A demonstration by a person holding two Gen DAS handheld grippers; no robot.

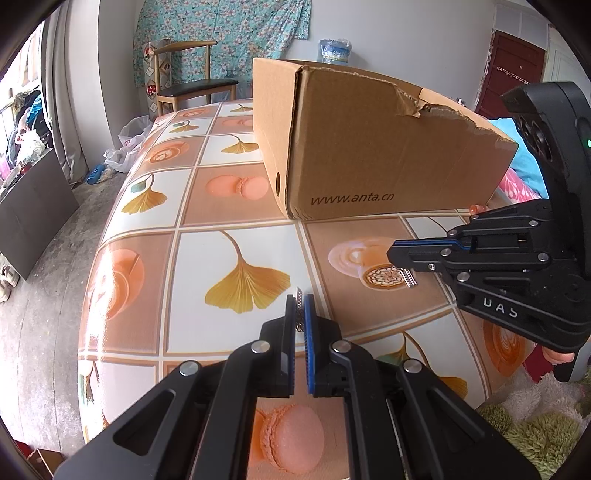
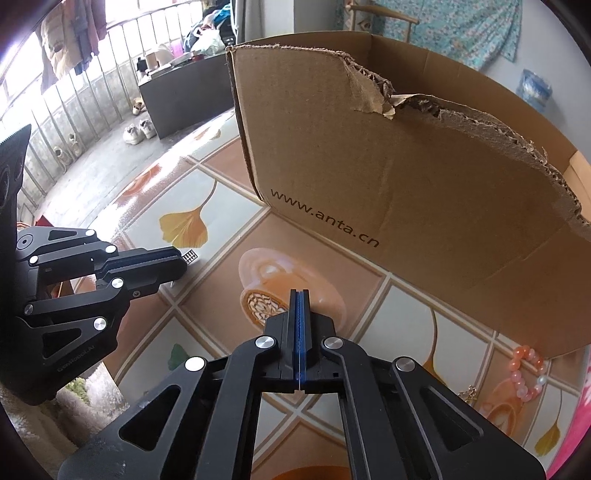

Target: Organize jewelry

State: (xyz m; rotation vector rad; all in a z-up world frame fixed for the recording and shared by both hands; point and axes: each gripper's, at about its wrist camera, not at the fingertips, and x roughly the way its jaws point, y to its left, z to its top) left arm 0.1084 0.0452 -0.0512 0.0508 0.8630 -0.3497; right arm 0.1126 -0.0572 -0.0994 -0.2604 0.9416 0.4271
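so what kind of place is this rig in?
Most likely a lived-in home room, not a lab: a patterned tablecloth, a wooden chair against a floral wall hanging, and shoes on the floor near a barred balcony.

Wrist views from opposite sides, close over tablecloth [image 1: 207, 254] — sharing cardboard box [image 2: 369, 147]

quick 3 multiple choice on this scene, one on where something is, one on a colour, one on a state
1. Where is the bead bracelet?
a) inside the cardboard box
b) on the table by the box's corner
c) on the chair

2. What colour are its beads?
a) green
b) pink
c) black

3. The left gripper is
a) wide open
b) shut on a small silver piece
c) out of view

Key: b, it lies on the table beside the cardboard box; b, the beads are pink-orange; b, the fingers pinch the silver piece.
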